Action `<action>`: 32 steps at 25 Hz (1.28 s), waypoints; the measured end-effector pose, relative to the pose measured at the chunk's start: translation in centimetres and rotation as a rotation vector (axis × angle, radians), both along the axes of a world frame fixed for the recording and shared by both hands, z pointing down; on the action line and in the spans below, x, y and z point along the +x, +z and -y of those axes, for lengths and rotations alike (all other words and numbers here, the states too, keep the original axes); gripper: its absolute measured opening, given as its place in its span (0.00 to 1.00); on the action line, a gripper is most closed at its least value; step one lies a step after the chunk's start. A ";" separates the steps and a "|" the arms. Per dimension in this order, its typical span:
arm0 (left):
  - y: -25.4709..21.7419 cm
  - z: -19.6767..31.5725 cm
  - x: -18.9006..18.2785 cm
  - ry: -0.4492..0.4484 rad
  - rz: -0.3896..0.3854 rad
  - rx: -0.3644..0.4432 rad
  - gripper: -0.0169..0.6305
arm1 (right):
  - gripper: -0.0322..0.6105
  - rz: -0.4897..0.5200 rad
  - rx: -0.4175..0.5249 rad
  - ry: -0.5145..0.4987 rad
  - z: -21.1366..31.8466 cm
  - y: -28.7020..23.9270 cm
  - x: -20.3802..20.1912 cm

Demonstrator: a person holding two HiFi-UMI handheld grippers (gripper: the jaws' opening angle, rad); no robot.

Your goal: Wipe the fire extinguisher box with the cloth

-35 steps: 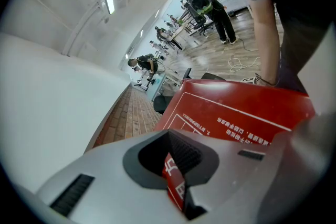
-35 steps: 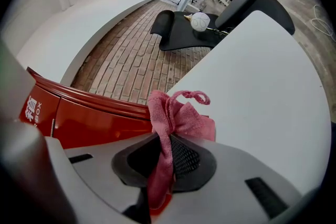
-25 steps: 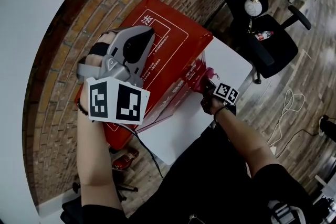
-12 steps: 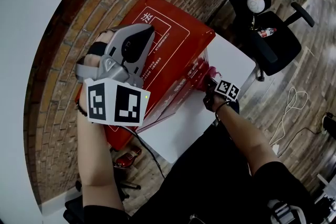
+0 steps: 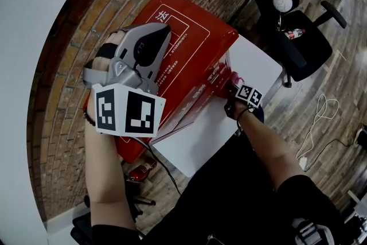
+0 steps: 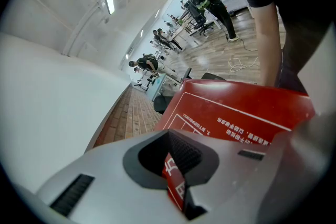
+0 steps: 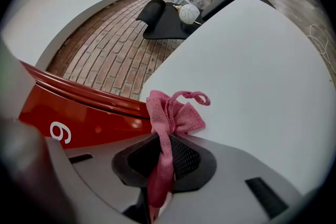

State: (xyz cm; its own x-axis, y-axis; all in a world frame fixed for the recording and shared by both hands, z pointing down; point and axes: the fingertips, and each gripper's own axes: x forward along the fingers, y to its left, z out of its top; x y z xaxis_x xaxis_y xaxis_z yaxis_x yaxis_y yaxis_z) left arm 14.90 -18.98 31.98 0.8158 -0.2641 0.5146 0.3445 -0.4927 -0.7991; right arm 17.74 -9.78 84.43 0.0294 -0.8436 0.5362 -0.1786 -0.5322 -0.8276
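Right gripper (image 7: 161, 155), clamped on the pink cloth (image 7: 169, 115), had dropped slightly down the side of the red fire extinguisher box (image 5: 189, 49) at frame centre (wipe stroke probably under way), while the left gripper (image 5: 162, 34), closed and empty, stayed over its top.

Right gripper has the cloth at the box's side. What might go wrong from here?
Only a small tuft of the cloth sticks out past the right gripper, so the hard jaws may scrape the fire extinguisher box.
The cloth is pinched as a thin strip; drag could pull it free.
The white table sits close beside the box, leaving little room.
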 end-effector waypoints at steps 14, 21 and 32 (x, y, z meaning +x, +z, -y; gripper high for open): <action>0.1 0.0 0.0 0.000 0.007 -0.002 0.07 | 0.15 0.024 0.006 -0.029 -0.1 0.8 -0.6; 0.2 0.0 0.0 -0.001 0.009 -0.003 0.07 | 0.15 0.036 0.008 -0.028 -0.1 0.7 -1.5; 0.2 0.0 0.1 -0.001 0.010 -0.003 0.07 | 0.15 0.064 0.018 -0.011 -0.4 0.5 -3.0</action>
State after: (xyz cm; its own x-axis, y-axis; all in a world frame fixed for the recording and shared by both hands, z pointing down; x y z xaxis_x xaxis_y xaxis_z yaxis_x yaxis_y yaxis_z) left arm 14.97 -19.01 32.15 0.8104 -0.2632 0.5235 0.3519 -0.4957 -0.7940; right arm 14.77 -9.40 84.95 -0.0134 -0.8532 0.5215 -0.1306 -0.5155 -0.8469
